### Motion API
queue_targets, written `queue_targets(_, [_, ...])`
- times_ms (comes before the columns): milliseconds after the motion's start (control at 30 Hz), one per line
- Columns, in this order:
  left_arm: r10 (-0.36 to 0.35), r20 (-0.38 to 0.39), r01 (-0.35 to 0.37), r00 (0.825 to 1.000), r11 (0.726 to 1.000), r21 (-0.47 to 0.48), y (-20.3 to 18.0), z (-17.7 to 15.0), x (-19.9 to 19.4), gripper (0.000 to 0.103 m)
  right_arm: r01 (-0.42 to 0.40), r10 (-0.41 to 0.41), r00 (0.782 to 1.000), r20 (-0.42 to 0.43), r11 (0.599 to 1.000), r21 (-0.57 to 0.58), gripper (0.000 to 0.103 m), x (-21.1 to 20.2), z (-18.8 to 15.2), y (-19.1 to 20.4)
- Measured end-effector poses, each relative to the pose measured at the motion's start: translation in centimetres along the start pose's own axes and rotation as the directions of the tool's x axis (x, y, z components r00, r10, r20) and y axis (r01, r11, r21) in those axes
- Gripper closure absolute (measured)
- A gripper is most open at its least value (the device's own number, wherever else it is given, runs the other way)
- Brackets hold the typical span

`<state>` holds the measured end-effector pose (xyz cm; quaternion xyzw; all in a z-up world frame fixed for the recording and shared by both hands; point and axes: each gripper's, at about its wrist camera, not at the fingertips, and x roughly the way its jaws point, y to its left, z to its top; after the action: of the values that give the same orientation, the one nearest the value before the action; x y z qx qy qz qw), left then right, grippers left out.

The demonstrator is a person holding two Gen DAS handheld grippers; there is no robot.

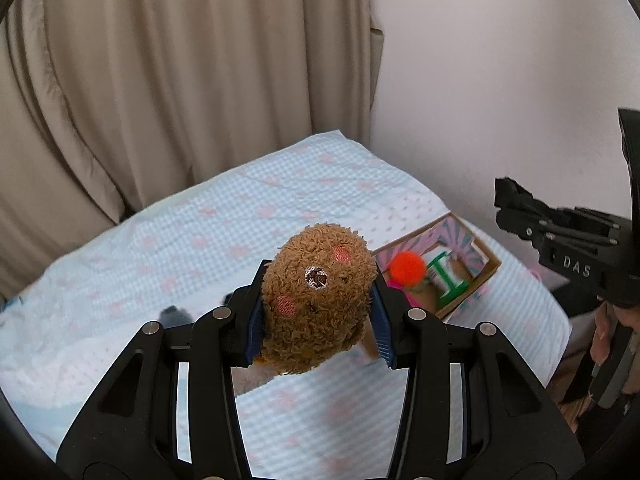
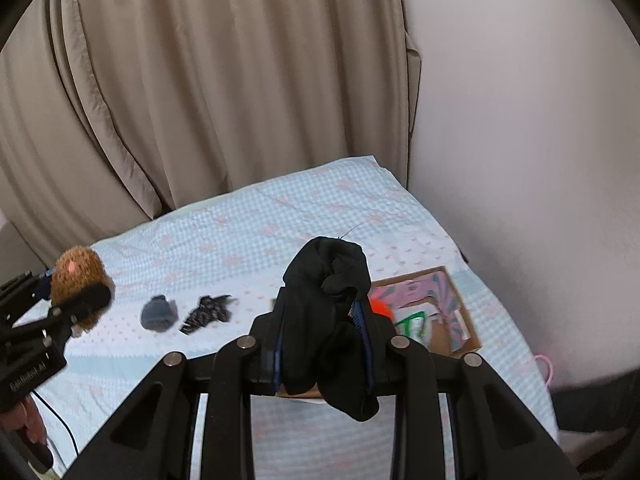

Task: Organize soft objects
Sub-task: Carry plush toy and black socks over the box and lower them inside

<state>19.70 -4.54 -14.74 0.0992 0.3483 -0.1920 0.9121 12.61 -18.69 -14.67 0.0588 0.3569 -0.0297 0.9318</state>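
Note:
My left gripper (image 1: 318,312) is shut on a brown plush toy (image 1: 318,300) with pink cheeks and holds it above the bed; the toy also shows in the right wrist view (image 2: 78,276). My right gripper (image 2: 324,336) is shut on a black sock (image 2: 328,316) that hangs down between the fingers. An open cardboard box (image 1: 486,258) lies at the bed's right side with an orange pompom (image 1: 407,267) and a green letter (image 1: 446,276) inside; the box also shows in the right wrist view (image 2: 460,304).
A grey sock ball (image 2: 159,313) and a black patterned cloth (image 2: 208,314) lie on the light blue checked bedsheet (image 2: 248,232). Beige curtains (image 2: 200,80) hang behind the bed, a white wall (image 2: 520,140) is at the right. A pink item (image 2: 546,368) sits beside the bed.

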Motion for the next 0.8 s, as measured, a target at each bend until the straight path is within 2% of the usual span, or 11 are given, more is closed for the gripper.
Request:
queue_targets(133, [-0.001, -0.021, 0.001, 1.0, 1.0, -0.012, -3.7, 1.3, 3.2, 0.062, -0.019, 0.019, 1.0, -0.023, 1.0, -0.006, 0.076, 1.3, 0.3, -4.2])
queue_targets(467, [-0.039, -0.164, 0.041, 0.986, 0.999, 0.01, -10.0, 3.0, 15.0, 0.062, -0.047, 0.053, 0.987, -0.15, 0.998, 0.041, 0.076, 9.3, 1.0, -12.4])
queue_targets(633, [-0.04, -0.218, 0.048, 0.975, 0.998, 0.029, -11.3, 3.9, 20.1, 0.062, -0.063, 0.082, 0.971, -0.226, 0.994, 0.089, 0.076, 14.0, 1.4, -15.0])
queue_targets(800, [-0.029, -0.319, 0.05, 0.947, 0.997, 0.057, -12.4, 2.9, 25.8, 0.062, -0.066, 0.111, 0.939, -0.326, 0.987, 0.146, 0.076, 19.3, 0.9, -17.0])
